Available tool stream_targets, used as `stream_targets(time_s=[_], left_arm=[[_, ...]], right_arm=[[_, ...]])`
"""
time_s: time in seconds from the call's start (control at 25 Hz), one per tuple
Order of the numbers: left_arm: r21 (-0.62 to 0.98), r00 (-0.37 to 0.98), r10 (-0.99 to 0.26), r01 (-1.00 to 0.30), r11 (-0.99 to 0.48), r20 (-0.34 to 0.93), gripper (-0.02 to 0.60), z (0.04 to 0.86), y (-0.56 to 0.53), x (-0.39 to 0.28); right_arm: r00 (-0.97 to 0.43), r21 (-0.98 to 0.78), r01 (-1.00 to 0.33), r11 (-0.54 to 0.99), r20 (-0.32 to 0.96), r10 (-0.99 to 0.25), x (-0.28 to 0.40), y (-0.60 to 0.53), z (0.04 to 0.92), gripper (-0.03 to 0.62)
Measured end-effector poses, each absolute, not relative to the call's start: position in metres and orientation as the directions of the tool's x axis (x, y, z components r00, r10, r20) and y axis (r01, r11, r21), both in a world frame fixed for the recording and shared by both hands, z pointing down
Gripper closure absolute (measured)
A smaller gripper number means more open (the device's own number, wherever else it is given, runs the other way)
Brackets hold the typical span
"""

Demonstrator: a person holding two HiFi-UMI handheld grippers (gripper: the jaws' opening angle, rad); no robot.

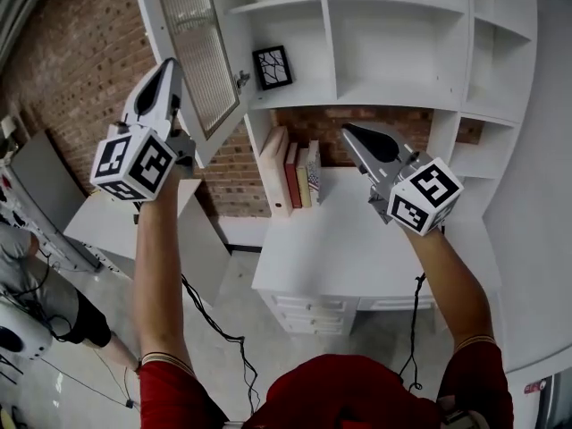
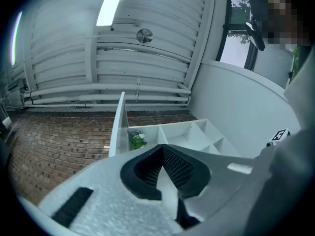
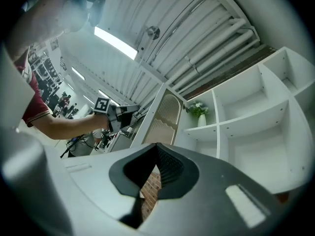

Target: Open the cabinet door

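The left hand-held gripper (image 1: 168, 70) is clenched tight, and there is nothing in it. The cabinet door (image 1: 201, 52) hangs wide open just beside its tip. In the left gripper view, the door's thin edge stands right ahead of the jaws, not between them. The right hand-held gripper (image 1: 353, 134) is clenched and empty too, well away from the door. Just beside this one, some books (image 1: 297, 177) stand on the white tabletop (image 1: 357, 239).
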State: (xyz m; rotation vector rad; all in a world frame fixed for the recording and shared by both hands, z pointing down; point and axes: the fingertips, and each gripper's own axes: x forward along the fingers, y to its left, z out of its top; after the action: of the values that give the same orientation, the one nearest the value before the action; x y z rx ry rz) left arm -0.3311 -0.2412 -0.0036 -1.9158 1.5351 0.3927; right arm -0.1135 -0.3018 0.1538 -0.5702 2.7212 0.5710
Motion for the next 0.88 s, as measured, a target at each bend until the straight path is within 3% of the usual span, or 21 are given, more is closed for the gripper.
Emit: stream_targets(time_s=[0.48, 0.88], left_arm=[[-0.221, 0.34, -0.813, -0.939, -0.264, -0.473, 0.578, 0.114, -0.187, -0.159], [-0.22, 0.404, -0.823, -0.914, -0.341, -0.4, 0.577, 0.182, -0.143, -0.072]], right_arm=[[-0.889, 0.345, -0.407, 0.846, -0.362, -0.28, -0.019, -0.21, 0.174, 0.58], [-0.878, 0.313, -0.415, 0.854, -0.383, -0.286, 0.017, -0.163, 0.199, 0.582]])
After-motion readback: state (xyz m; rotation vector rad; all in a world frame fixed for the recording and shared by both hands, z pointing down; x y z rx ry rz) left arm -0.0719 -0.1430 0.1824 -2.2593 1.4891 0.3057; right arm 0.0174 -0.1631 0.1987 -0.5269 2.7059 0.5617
